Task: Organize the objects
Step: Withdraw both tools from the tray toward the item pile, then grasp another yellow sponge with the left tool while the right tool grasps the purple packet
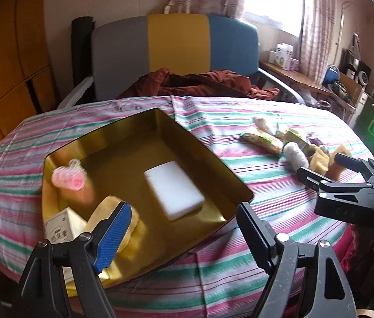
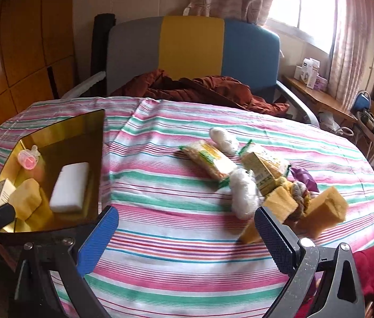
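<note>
Right wrist view puts the loose pile first: a tan sponge block (image 2: 326,206) lies at the near right of the striped tablecloth (image 2: 176,241), touching a second yellow sponge wedge (image 2: 279,203), with crinkly snack packets (image 2: 209,163), a small carton (image 2: 262,172) and a white netted pouf (image 2: 242,194) bunched just beyond. Well apart to the left sits the gold metal tin (image 2: 99,143), shiny and straight-walled, already holding a white foam block (image 2: 70,188), a yellow sponge (image 2: 25,197), a pink hair roller (image 2: 29,157) and a small box (image 2: 0,193).

Sorting looks partly done, and the step in hand seems to be reaching for another piece. The right gripper (image 2: 187,234) hangs spread wide and empty over bare cloth, its right finger nearest the sponges. The next move likely calls for shifting right and closing gently, since sponge squashes.

Left wrist view shows the left gripper (image 1: 184,225) also gaping and empty above the tin's near edge, one blue ribbed pad (image 1: 114,234) over the yellow sponge.
</note>
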